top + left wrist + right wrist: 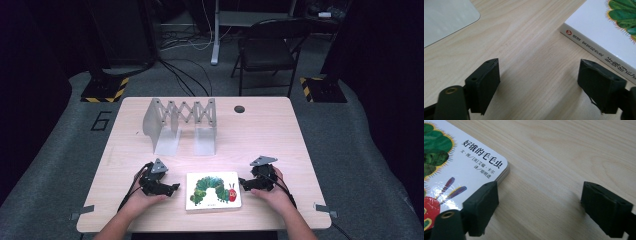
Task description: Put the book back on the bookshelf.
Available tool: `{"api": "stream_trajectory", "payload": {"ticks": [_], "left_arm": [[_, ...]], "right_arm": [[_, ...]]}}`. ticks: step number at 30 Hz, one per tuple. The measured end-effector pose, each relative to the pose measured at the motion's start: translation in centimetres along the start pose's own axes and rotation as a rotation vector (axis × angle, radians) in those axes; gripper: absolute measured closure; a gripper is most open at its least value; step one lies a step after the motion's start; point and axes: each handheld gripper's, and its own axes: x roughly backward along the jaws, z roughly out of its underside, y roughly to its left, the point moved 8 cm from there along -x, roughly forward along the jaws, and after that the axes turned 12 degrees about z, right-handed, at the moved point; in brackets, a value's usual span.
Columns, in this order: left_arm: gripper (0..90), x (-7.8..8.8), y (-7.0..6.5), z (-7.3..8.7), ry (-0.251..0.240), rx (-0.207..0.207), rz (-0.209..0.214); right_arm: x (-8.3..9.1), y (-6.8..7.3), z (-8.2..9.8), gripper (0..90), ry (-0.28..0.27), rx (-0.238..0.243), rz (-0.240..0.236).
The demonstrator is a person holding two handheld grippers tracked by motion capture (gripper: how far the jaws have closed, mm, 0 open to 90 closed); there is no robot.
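A white board book (214, 190) with a green caterpillar on its cover lies flat near the table's front edge, midway between my two grippers. My left gripper (175, 188) rests on the table just left of the book, pointing toward it. In the left gripper view its jaws (539, 80) stand open over bare wood, with the book's spine (596, 48) beside the right jaw. My right gripper (243, 184) sits at the book's right edge. It is open (539, 205): its left jaw lies by the book's rounded corner (499, 167) and only wood is between the jaws.
A grey expanding book rack (180, 125) stands at the back left of the wooden table (280, 145), and its base plate (444, 20) lies ahead of the left gripper. A round cable hole (239, 108) is near the far edge. A folding chair (267, 50) stands beyond the table.
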Motion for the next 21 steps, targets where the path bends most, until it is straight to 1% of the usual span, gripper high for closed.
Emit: {"api": "stream_trajectory", "payload": {"ticks": [1, 2, 3, 4, 5, 6, 8, 9, 10, 11, 12, 13, 14, 15, 16, 18, 19, 20, 21], "left_arm": [[23.6, 0.0, 0.0, 0.0, 0.000, 0.000, 0.000], [23.6, 0.2, 0.0, -0.1, 0.001, 0.003, 0.009], [24.7, 0.6, -0.3, -0.3, -0.014, 0.017, 0.008], [24.9, 0.8, -0.5, -0.5, -0.026, 0.026, 0.010], [25.5, 1.1, -0.8, -0.6, -0.029, 0.031, 0.019], [26.0, 1.2, -0.9, -0.7, -0.033, 0.033, 0.021], [26.8, 1.3, -1.2, -0.8, -0.040, 0.035, 0.024], [27.2, 1.5, -1.4, -0.8, -0.039, 0.042, 0.027], [27.3, 1.6, -1.4, -0.8, -0.038, 0.048, 0.024], [27.5, 1.6, -1.4, -0.8, -0.038, 0.048, 0.024], [27.5, 1.6, -1.5, -0.8, -0.043, 0.053, 0.023], [27.7, 1.7, -1.6, -0.7, -0.034, 0.066, 0.029], [27.7, 1.7, -1.6, -0.7, -0.034, 0.066, 0.029], [27.7, 1.8, -1.7, -0.8, -0.043, 0.069, 0.021], [27.4, 2.1, -2.1, -0.9, -0.045, 0.071, 0.016], [26.8, 2.3, -2.2, -0.9, -0.047, 0.070, 0.013], [25.7, 2.5, -2.7, -1.0, -0.050, 0.075, 0.005], [25.4, 2.6, -2.9, -1.0, -0.050, 0.066, 0.002], [25.3, 2.6, -2.9, -1.0, -0.050, 0.066, 0.002]], "right_arm": [[0.0, 0.0, 0.0, 15.3, 0.000, 0.000, 0.000], [0.0, 0.0, 0.0, 16.1, 0.001, -0.005, 0.002], [0.1, -0.1, -0.1, 21.5, -0.001, -0.005, 0.003], [0.1, -0.1, -0.1, 23.8, 0.001, 0.001, -0.001], [0.3, -0.2, -0.1, 26.2, 0.016, -0.004, -0.002], [0.3, -0.3, -0.1, 27.4, 0.017, 0.003, 0.001], [0.4, -0.3, -0.1, 28.2, 0.022, -0.006, -0.001], [0.5, -0.4, -0.1, 30.9, 0.041, -0.015, -0.003], [0.5, -0.5, -0.2, 31.4, 0.036, -0.015, 0.000], [0.6, -0.4, -0.2, 31.8, 0.050, -0.029, -0.008], [0.6, -0.4, -0.2, 31.8, 0.050, -0.029, -0.008], [0.6, -0.5, -0.2, 32.9, 0.057, -0.038, -0.014], [0.6, -0.5, -0.2, 32.9, 0.057, -0.038, -0.014], [0.7, -0.5, -0.2, 33.1, 0.061, -0.040, -0.017], [0.9, -0.4, -0.2, 33.3, 0.089, -0.054, -0.029], [1.0, -0.4, -0.4, 33.3, 0.081, -0.062, -0.034], [1.4, -0.3, -0.6, 33.5, 0.093, -0.075, -0.038], [1.5, -0.2, -0.8, 33.8, 0.086, -0.087, -0.041], [1.5, -0.2, -0.8, 33.8, 0.086, -0.087, -0.041]]}}
